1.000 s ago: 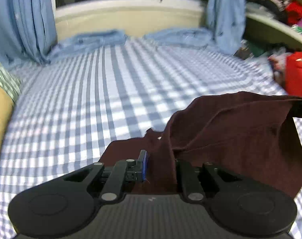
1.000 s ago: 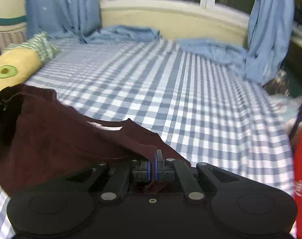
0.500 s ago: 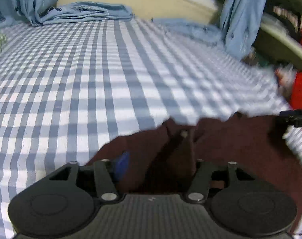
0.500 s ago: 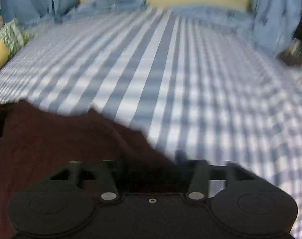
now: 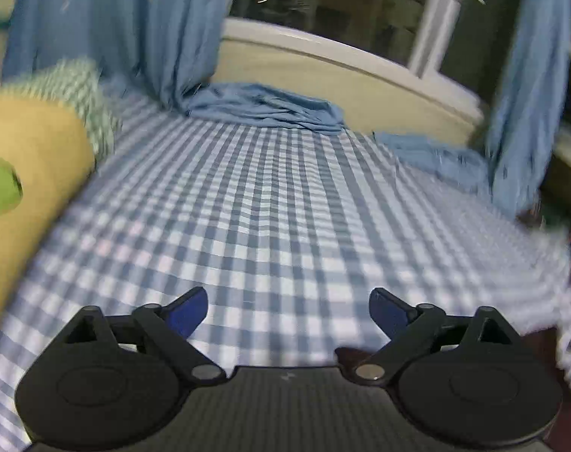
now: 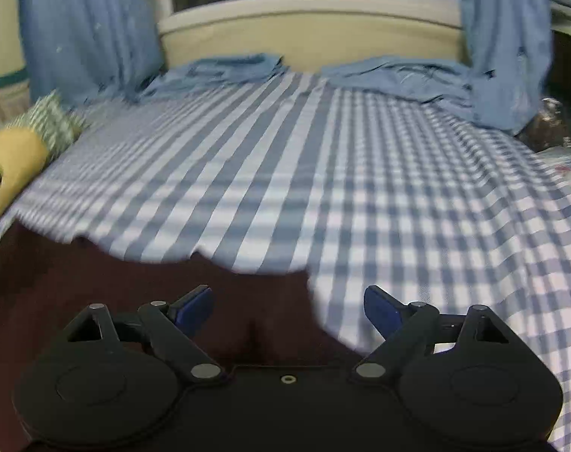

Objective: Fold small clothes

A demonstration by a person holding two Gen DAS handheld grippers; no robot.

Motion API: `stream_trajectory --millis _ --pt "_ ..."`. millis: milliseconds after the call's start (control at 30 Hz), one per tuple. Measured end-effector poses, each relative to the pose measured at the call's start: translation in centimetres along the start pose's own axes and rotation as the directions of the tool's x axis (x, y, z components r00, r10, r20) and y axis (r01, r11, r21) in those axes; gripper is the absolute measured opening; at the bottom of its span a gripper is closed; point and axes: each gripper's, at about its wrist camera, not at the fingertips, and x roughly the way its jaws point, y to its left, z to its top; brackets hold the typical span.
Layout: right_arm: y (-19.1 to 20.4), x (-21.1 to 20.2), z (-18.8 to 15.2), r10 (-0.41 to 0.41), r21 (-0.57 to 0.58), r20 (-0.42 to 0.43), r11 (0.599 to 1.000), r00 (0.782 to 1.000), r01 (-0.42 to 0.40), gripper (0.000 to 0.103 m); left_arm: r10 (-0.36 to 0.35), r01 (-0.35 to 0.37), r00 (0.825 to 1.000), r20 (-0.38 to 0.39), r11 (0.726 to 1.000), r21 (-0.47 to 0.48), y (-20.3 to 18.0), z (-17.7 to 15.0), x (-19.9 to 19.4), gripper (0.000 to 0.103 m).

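A dark maroon garment (image 6: 108, 301) lies flat on the blue-and-white checked bed sheet (image 6: 361, 173), filling the lower left of the right wrist view. My right gripper (image 6: 288, 306) hangs over its right edge with the jaws opening wide; cloth lies below them, and neither pad presses on it. In the left wrist view only slivers of the maroon garment (image 5: 545, 342) show at the lower right, behind the gripper body. My left gripper (image 5: 288, 307) is over bare sheet (image 5: 270, 203), its jaws opening with nothing between them.
A yellow cushion (image 5: 25, 173) with a green patch and a green checked pillow (image 5: 82, 90) lie at the left. Blue curtains (image 6: 89, 26) hang by the window, with crumpled blue cloth (image 6: 398, 75) along the bed's far edge. Clutter sits at the right edge.
Both grippers went from shut on the maroon garment to wide open and let it drop onto the sheet. The left gripper swung left, off the garment; the right one sank lower.
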Motion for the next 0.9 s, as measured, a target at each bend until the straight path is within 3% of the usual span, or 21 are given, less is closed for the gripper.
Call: stream_trajectory --millis 67,133,267,400,467,567,667,767,800,833,900 --pt "0.4 0.9 -0.8 -0.006 -0.015 -0.013 1.000 1.000 0.006 0.086 0.030 -0.029 1.000 -0.009 0.994 0.106 -1.2 -1.7 -0.2 0.099" --pt "0.4 1.8 -1.2 -0.009 0.006 -0.008 1.000 1.000 0.009 0.082 0.013 -0.005 0.999 -0.047 0.988 0.157 -2.5 -3.7 0.3 0.099" --pt "-1.0 2.9 -1.6 -0.005 0.120 0.031 0.993 0.999 0.002 0.079 -0.029 0.041 0.996 -0.090 0.990 0.132 -3.3 -6.0 2.0 0.098" --pt "-3.1 2.7 -1.7 0.023 0.214 0.096 0.976 0.995 -0.043 0.078 0.005 0.002 0.998 -0.069 0.995 0.100 -3.6 -6.3 4.1 0.098" --pt "-4.0 2.6 -1.6 -0.006 0.225 0.107 0.974 0.994 -0.019 0.078 0.030 -0.022 0.997 -0.066 0.993 0.120 -3.8 -6.5 4.8 0.098" --pt "-5.4 3.0 -1.4 -0.036 0.241 0.096 0.971 0.995 0.012 0.078 0.069 -0.065 0.997 -0.032 0.993 0.103 -3.0 -6.4 5.0 0.097" --pt "-6.5 3.7 -1.6 -0.004 0.266 0.076 0.964 0.997 -0.017 0.078 0.062 -0.060 0.997 -0.041 0.997 0.049 -1.6 -6.4 5.5 0.097" --pt "-6.3 5.1 -2.2 0.028 0.245 0.031 0.969 0.999 -0.035 0.077 0.087 -0.079 0.994 -0.073 0.992 0.101 -2.0 -6.9 6.5 0.099" --pt "-5.9 5.5 -2.4 0.035 0.234 0.021 0.971 0.999 -0.039 0.069 0.116 -0.104 0.989 -0.087 0.986 0.130 -2.3 -7.0 7.0 0.099" --pt "-5.5 5.9 -2.6 0.048 0.224 0.017 0.973 0.999 -0.050 0.047 0.141 -0.126 0.985 -0.098 0.981 0.147 -2.5 -7.1 7.5 0.099" --pt "-4.7 6.2 -2.9 0.069 0.211 0.029 0.975 0.997 -0.073 0.014 0.159 -0.145 0.984 -0.083 0.977 0.154 -2.8 -7.2 7.6 0.099"
